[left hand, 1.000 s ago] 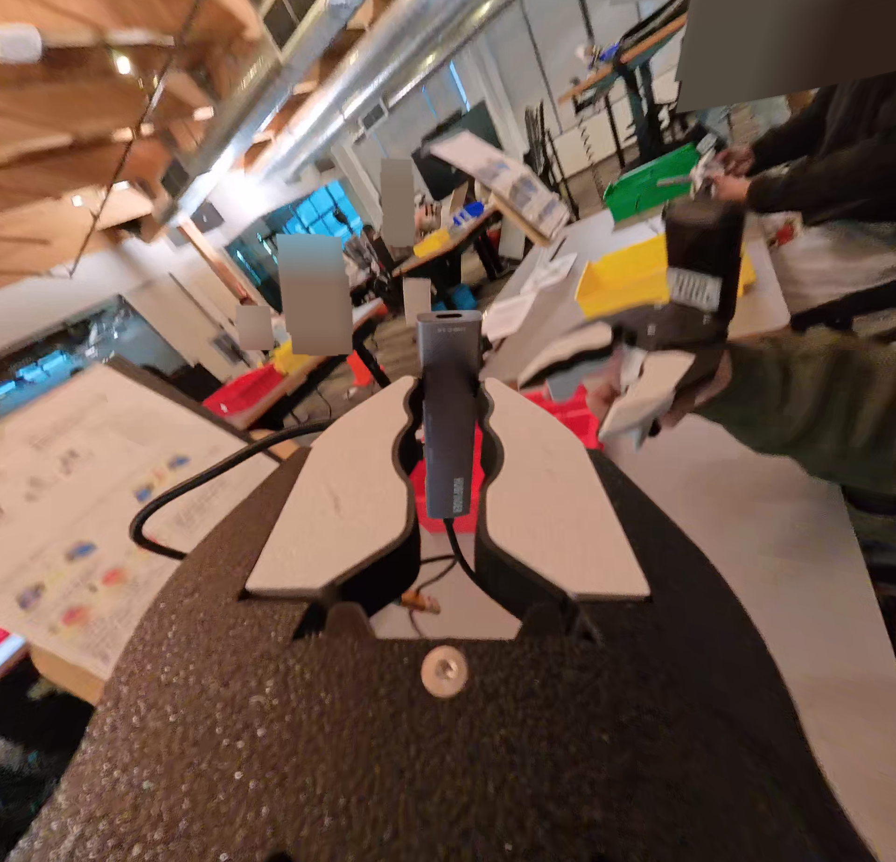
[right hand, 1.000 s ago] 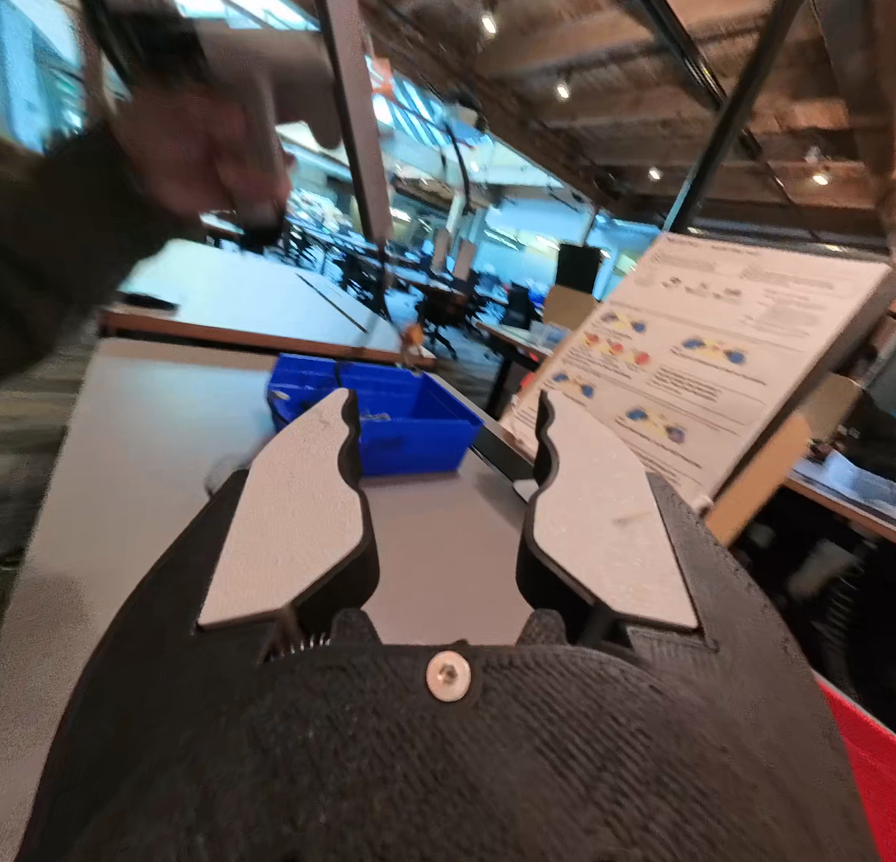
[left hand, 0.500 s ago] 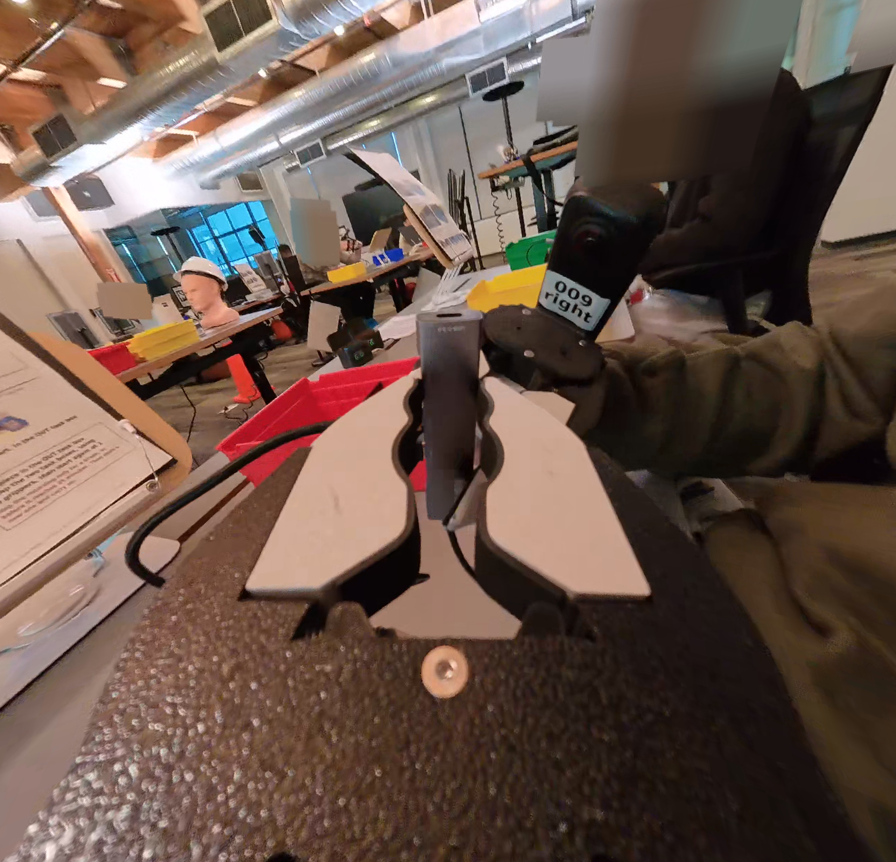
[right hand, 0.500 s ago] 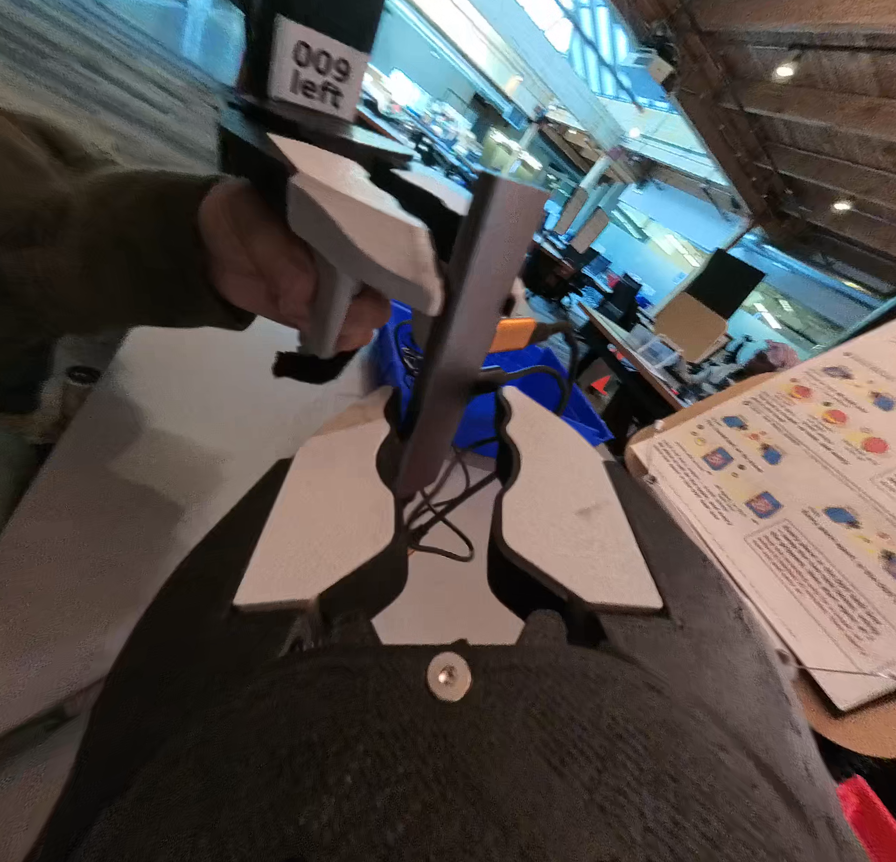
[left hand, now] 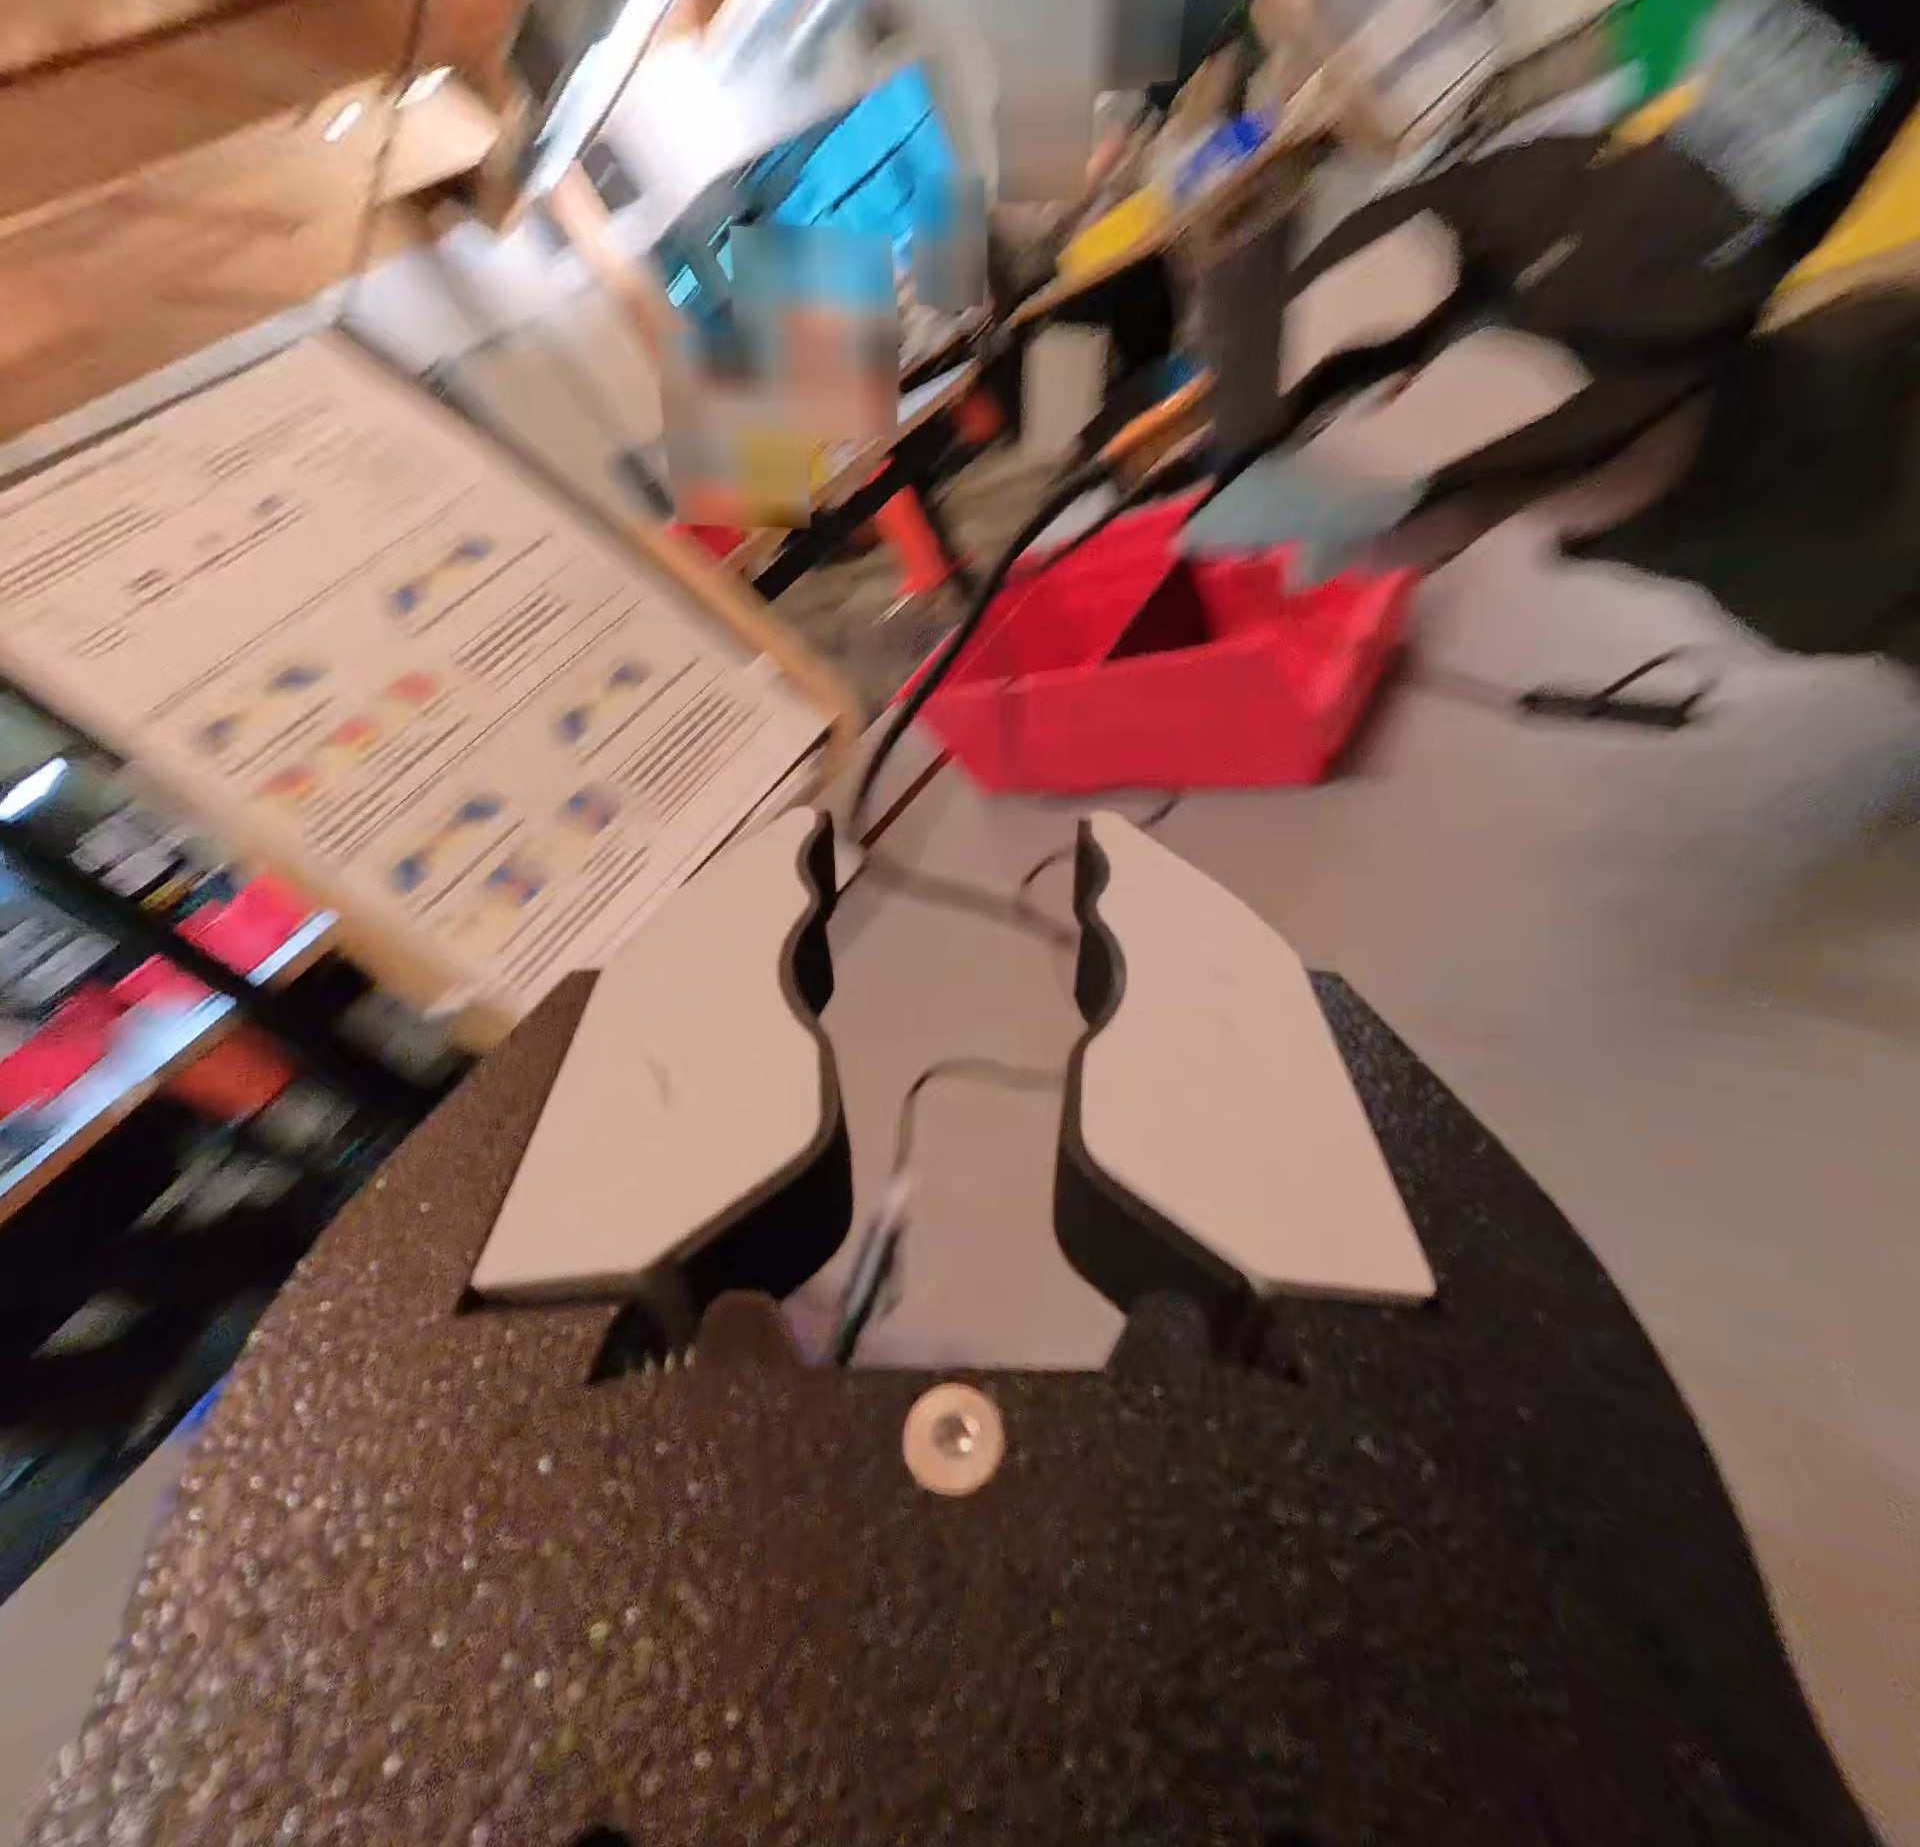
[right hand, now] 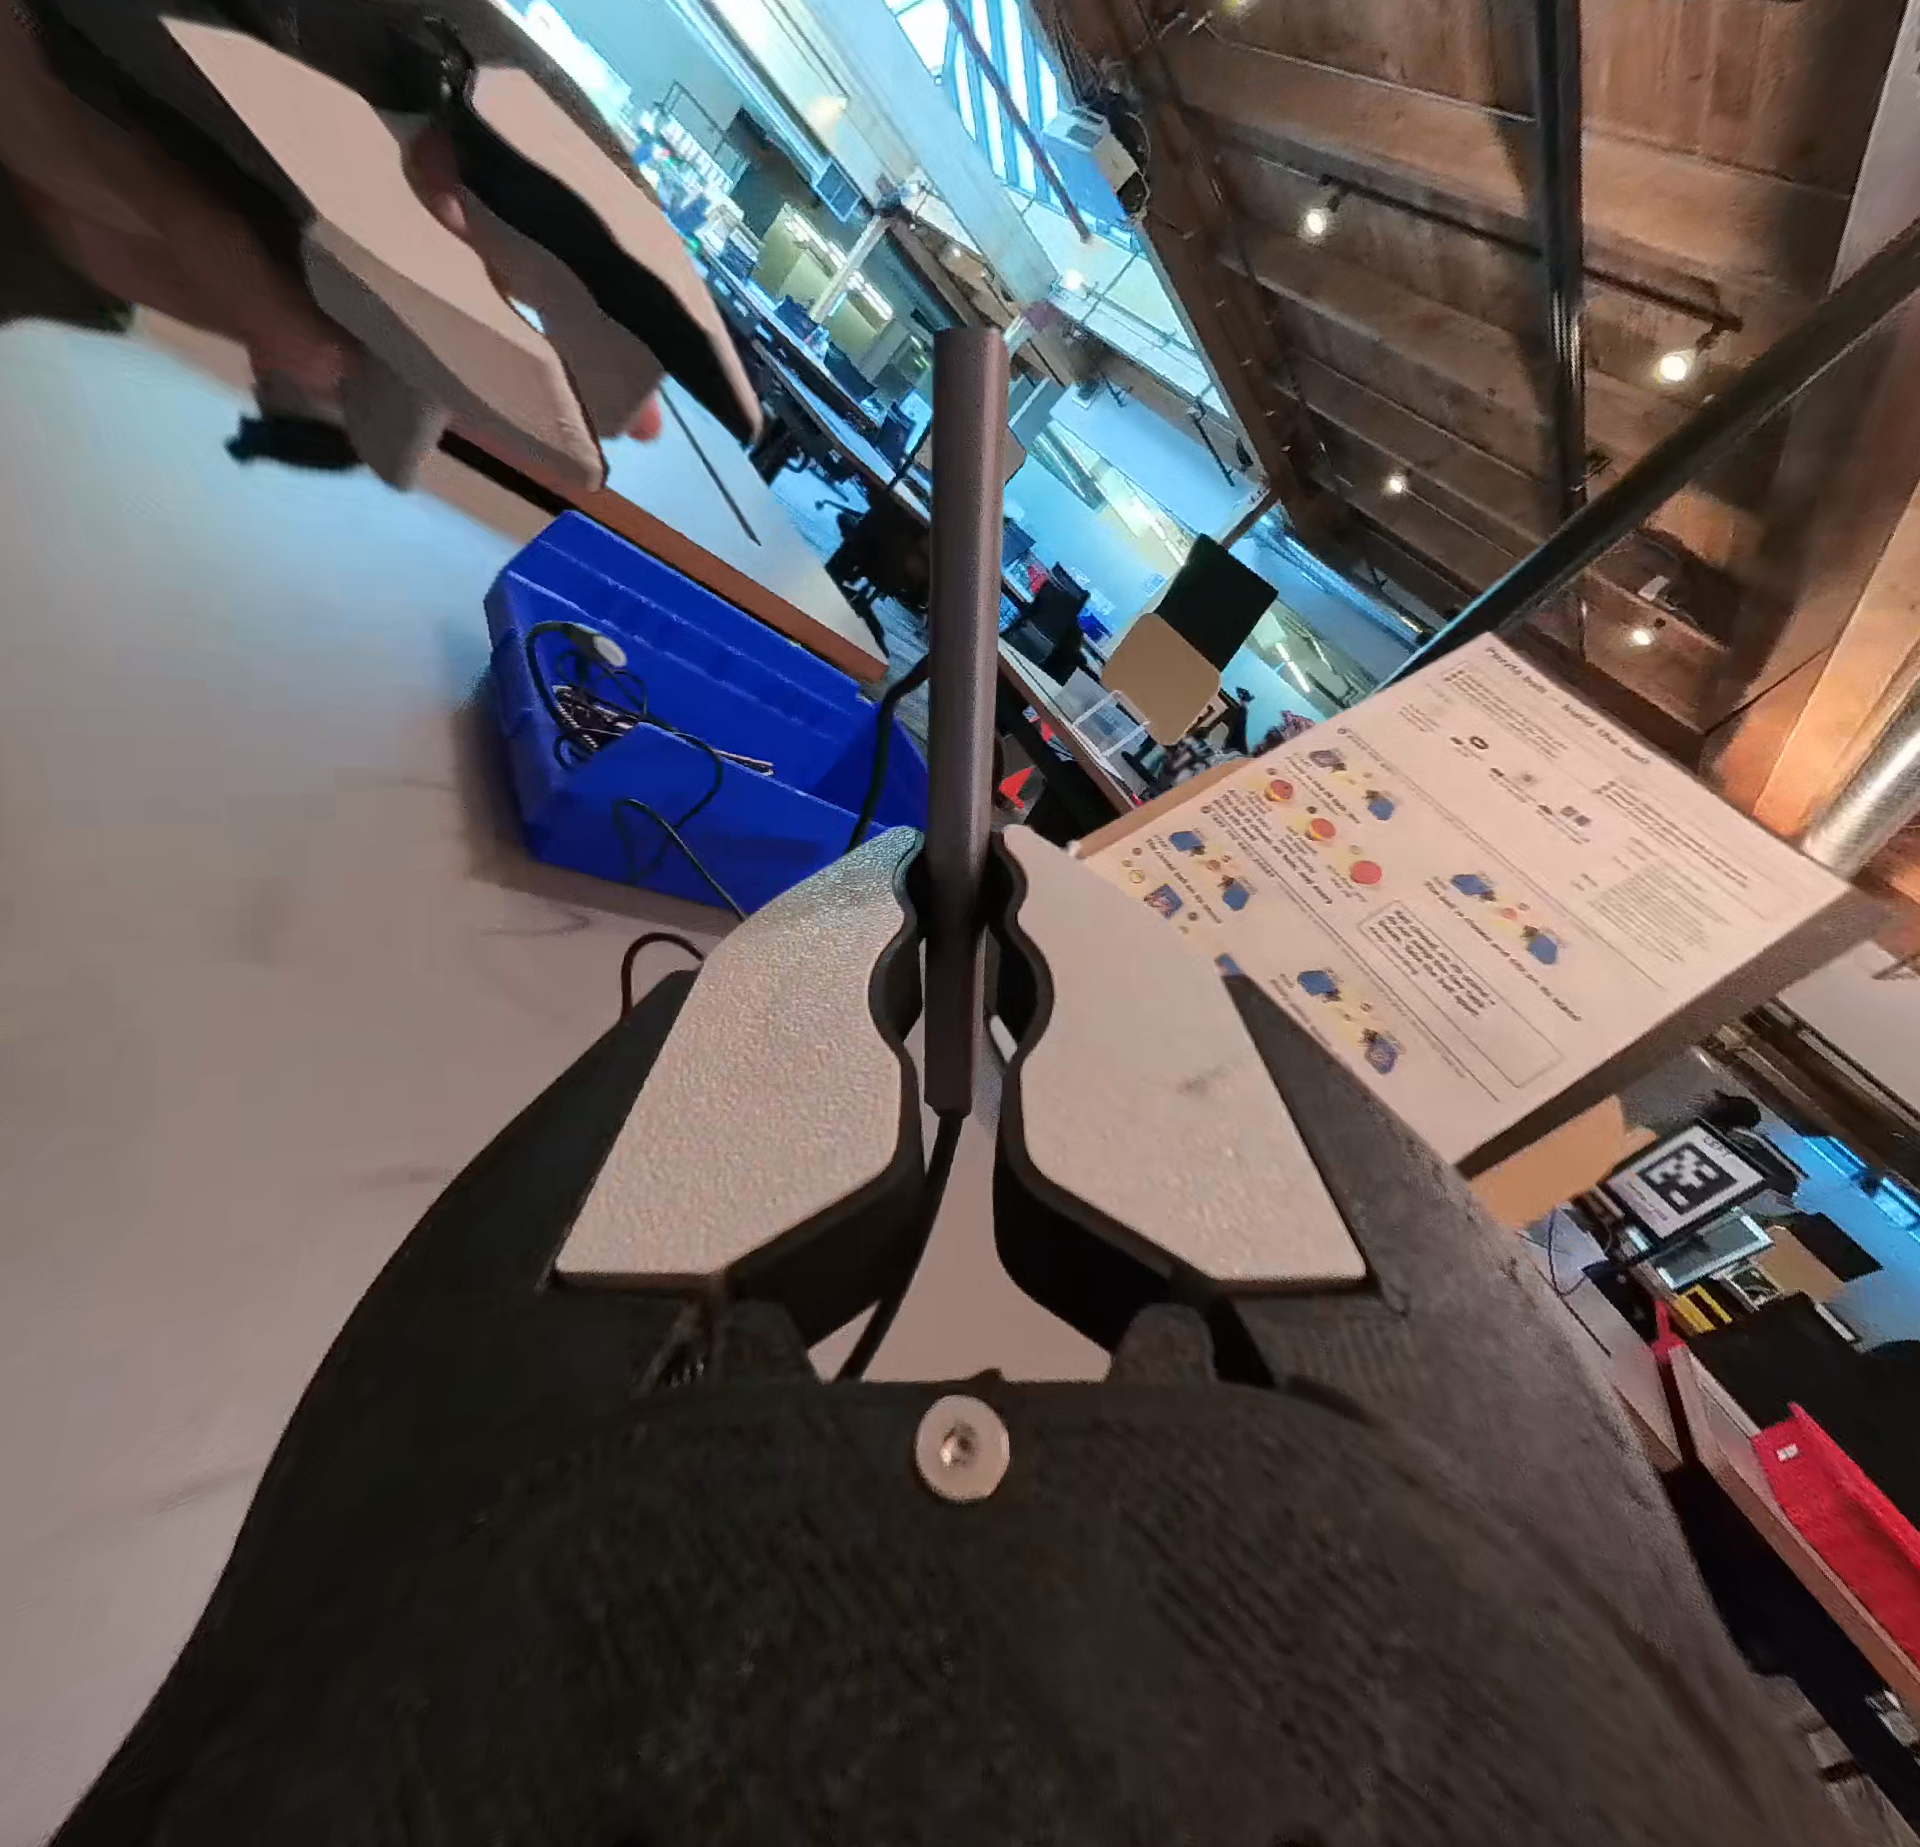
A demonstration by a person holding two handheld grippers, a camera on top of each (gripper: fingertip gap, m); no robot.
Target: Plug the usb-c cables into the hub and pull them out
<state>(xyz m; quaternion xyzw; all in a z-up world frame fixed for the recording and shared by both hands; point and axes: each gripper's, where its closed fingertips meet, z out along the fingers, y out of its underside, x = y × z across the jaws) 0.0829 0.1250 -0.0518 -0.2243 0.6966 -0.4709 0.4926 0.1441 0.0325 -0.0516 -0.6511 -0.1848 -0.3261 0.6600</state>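
Hub clamped in right gripper, left gripper spread and empty

Left wrist view: motion blur smears most of this view. Left gripper (left hand: 951,862) has its fingers spread apart with nothing between them; a thin cable (left hand: 940,1091) lies on the pale surface (left hand: 1558,1018) in the gap, its lower end hidden behind the gripper body. Farther off sits a red bin (left hand: 1153,717), with a dark cable (left hand: 966,644) arcing across its left side. Above it the right gripper (left hand: 1351,363) shows only as pale smeared fingers and a dark body, and what it carries cannot be made out here. An instruction board (left hand: 395,654) leans at the left edge of the surface, its print unreadable.

Right wrist view: this view is sharp. Right gripper (right hand: 961,852) is closed tight on the hub (right hand: 961,654), a slim dark bar standing upright between the fingers, seen edge-on so its ports are hidden. A black cable (right hand: 914,1247) leaves the hub's lower end and disappears behind the gripper body. A blue bin (right hand: 727,758) holding tangled cables sits beyond on the surface (right hand: 208,862). The left gripper (right hand: 499,270) hangs at the top left, cut off by the frame, fingers apart, held by a hand (right hand: 114,239). The instruction board (right hand: 1455,893) stands to the right.
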